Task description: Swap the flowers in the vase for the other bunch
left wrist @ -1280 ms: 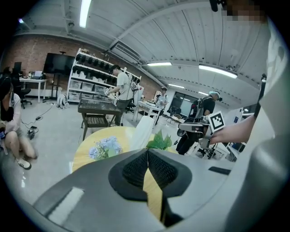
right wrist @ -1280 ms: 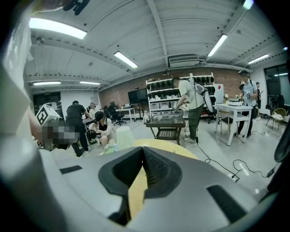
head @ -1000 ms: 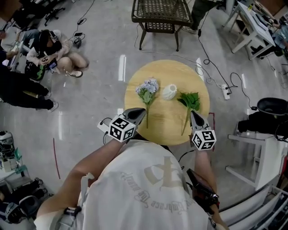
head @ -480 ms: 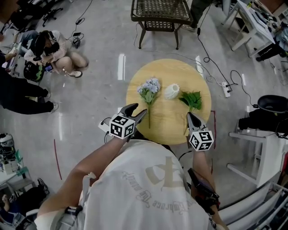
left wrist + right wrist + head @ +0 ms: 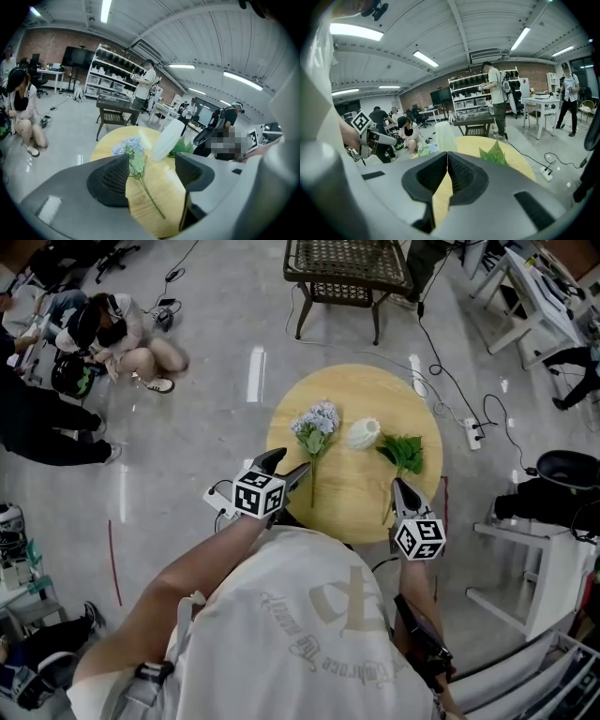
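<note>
**Left tongs spread over the blue stem**

The left tongs [image 5: 288, 465], closed 1 second ago, are opening, with the stem of the blue flowers [image 5: 315, 423] between the jaws but not gripped. That bunch lies left of the empty vase [image 5: 363, 433], and the green bunch [image 5: 401, 451] lies right of it. The right tongs [image 5: 400, 486] are closed on nothing. A pickup looks imminent.

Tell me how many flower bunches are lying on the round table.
2. In the head view, the blue-flowered bunch lies left of the white vase, and the green leafy bunch lies to its right. No other bunch seems hidden.
</note>
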Motion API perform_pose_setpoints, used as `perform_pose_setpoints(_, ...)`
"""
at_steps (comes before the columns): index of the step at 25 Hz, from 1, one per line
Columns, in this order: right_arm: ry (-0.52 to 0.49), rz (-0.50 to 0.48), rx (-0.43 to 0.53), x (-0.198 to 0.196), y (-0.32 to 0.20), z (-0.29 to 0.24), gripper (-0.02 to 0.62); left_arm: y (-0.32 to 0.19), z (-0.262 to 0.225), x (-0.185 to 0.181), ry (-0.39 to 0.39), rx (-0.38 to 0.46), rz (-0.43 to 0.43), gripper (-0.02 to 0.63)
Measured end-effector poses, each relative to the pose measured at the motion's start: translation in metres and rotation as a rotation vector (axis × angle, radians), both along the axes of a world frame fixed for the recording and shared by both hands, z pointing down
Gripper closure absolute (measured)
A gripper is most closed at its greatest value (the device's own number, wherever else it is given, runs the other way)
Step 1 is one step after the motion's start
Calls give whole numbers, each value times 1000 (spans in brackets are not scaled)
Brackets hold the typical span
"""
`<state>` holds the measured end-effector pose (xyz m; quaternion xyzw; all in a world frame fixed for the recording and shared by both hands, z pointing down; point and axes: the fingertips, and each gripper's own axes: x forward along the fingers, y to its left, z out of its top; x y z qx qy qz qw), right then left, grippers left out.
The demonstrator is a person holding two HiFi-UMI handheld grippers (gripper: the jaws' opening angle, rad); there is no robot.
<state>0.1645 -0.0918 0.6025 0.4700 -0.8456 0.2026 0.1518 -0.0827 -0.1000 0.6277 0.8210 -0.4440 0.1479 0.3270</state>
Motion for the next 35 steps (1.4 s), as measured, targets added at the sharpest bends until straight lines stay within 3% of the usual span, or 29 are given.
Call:
perform_pose_setpoints(9, 7, 7, -20, 0, 1, -2, 588, -20, 29, -11, 5, -98, -50, 293)
perform_pose_setpoints(14, 16, 16, -40, 4, 4, 0, 588, -34, 45, -11, -29, -119, -54, 290)
perform_pose_setpoints(23, 10, 41, -59, 13, 7, 7, 588, -62, 84, -17, -14, -235, -146, 281)
perform_pose_setpoints(35, 16, 90, -82, 30, 14, 11, 588, -81, 118, -5, -66, -319, -125, 279)
